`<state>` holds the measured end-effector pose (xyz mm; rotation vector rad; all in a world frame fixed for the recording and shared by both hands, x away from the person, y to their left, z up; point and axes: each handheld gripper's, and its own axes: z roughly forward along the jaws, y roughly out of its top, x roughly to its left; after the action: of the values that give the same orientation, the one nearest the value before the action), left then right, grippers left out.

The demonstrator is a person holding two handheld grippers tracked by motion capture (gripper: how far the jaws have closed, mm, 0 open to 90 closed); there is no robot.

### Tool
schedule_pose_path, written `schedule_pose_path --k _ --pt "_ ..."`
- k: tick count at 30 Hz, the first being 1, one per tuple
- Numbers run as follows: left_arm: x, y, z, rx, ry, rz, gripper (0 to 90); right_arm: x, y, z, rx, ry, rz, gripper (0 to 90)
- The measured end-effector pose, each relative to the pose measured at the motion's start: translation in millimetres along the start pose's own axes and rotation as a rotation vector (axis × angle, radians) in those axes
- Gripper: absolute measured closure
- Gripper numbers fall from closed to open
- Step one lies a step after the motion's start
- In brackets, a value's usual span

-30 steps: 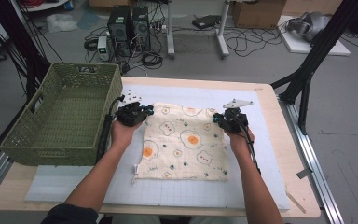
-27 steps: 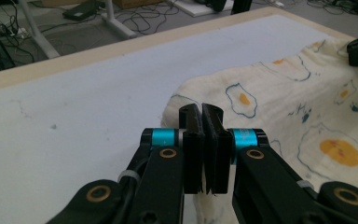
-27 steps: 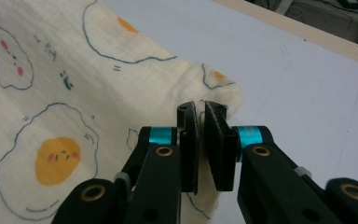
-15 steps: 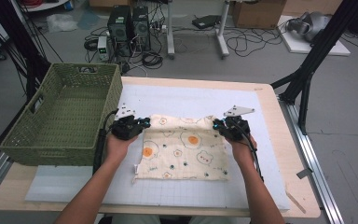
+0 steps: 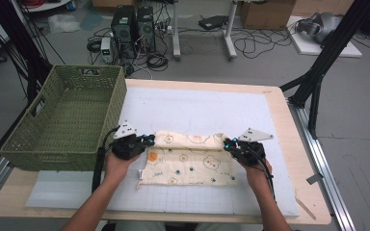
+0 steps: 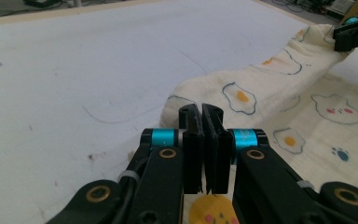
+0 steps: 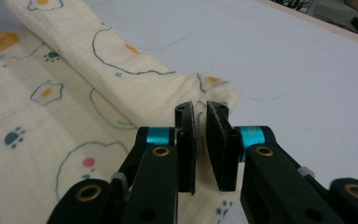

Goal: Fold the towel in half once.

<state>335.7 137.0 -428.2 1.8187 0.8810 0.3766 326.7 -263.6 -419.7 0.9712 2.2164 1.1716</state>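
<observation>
A cream cloth [image 5: 188,161] printed with fried eggs, bears and paw marks lies on the white mat [image 5: 197,106], its far part rolled over toward the person. My left gripper [image 5: 149,140] is at the fold's left end, and in the left gripper view its jaws [image 6: 201,108] are pressed together at the cloth [image 6: 270,88]. My right gripper [image 5: 226,143] is at the fold's right end. Its jaws [image 7: 199,106] stand nearly together at the bunched corner of the cloth [image 7: 121,84]. The other gripper [image 6: 354,37] shows far off in the left gripper view.
A green woven basket [image 5: 38,149] stands at the table's left, close to my left hand. The wooden table edge [image 5: 289,125] runs along the right of the mat. Black stand legs, computers and cables are on the floor beyond.
Both grippers have drawn the cloth's far edge toward the person, so the far part now lies folded over the near part. The visible cloth has become shorter front to back.
</observation>
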Motion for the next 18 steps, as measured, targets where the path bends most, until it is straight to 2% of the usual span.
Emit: schedule_pose_path --k 9,18 --pt "-8.2 -14.1 -6.5 0.022 -0.019 0.005 86.5 7.1 -22.4 -9.1 0.017 0.021 0.023 84.1" --pt "-15.6 -24.4 -18.4 0.039 -0.043 0.034 86.3 15.4 -28.6 -23.5 0.006 0.065 -0.003 85.9"
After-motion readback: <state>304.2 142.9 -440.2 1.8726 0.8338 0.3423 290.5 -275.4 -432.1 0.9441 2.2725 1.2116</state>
